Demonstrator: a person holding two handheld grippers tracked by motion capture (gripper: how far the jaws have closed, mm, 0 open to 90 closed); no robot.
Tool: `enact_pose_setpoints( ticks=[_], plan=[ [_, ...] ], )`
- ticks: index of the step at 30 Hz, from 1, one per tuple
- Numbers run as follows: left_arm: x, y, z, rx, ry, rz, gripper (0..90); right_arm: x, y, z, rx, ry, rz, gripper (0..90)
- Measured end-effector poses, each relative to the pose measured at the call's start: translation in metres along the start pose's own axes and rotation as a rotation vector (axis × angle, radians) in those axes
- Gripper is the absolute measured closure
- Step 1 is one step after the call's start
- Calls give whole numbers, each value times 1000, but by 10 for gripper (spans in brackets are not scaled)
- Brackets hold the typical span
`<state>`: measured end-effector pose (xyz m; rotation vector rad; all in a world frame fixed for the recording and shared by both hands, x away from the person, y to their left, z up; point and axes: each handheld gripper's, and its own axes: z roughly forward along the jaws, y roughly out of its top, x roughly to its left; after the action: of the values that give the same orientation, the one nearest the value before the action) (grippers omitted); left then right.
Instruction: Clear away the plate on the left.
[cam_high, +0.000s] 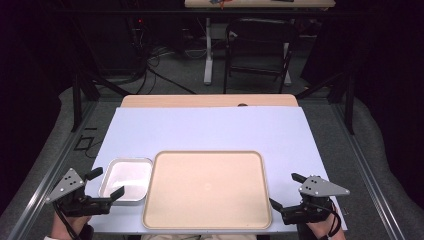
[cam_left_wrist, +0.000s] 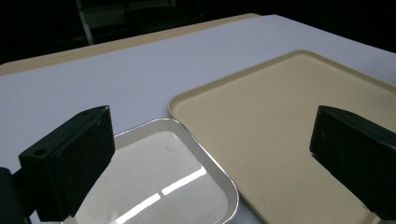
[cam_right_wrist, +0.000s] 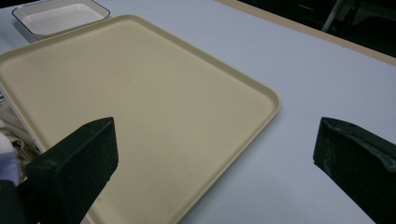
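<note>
Both grippers wait wide and empty at the near table edge, the left gripper (cam_high: 106, 186) over the metal pan (cam_high: 126, 180), the right gripper (cam_high: 286, 192) beside the beige tray (cam_high: 207, 190); next, probably, a closing grip on a rim.

Glossy mirror-bright metal pan (cam_left_wrist: 187, 154), matt smooth beige plastic tray (cam_high: 207, 190), matt pale sheet over wood table (cam_high: 210, 101).

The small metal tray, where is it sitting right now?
In the high view the small metal tray lies near the table's front left, right beside the big beige tray, just ahead of the left hand-held gripper.
</note>
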<state>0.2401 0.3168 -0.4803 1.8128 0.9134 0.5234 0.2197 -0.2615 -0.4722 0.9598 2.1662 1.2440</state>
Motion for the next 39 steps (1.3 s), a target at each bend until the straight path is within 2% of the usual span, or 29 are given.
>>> enact_pose_setpoints(
  ticks=[4, 7, 12, 16, 21, 23, 27, 29, 33, 36, 39],
  plan=[
    [0, 0, -1, 2, 7, 4, 1, 1, 1, 1, 4, -8, -6, 0],
    [1, 0, -1, 17, 15, 3, 1, 1, 2, 4, 29, -6, -3, 0],
    [0, 1, 0, 35, 26, 2, 1, 1, 3, 5, 22, -14, 2, 0],
    [3, 3, -2, 95, 13, -71, 2, -1, 6, 11, 32, 4, 6, 0],
    [2, 4, -3, 102, 10, -84, 2, 0, 8, 15, 44, 12, -1, 0],
    [2, 5, -2, 118, 27, -68, 5, -2, 7, 14, 50, 16, 3, 0],
    [5, 7, 7, 136, 30, -76, 5, -1, 4, 10, 55, 11, 6, 0],
    [4, 8, 12, 150, 25, -59, 5, -1, 1, 4, 40, -3, 15, 0],
    [1, 8, 15, 159, 26, -31, 5, 1, 1, 4, 56, -5, 11, 0],
    [3, 9, 14, 174, 43, -46, 3, 1, 1, 3, 56, -11, 13, 0],
    [6, 12, 16, 206, 73, -80, 3, 0, 0, 3, 64, -20, 25, 0]
  ],
)
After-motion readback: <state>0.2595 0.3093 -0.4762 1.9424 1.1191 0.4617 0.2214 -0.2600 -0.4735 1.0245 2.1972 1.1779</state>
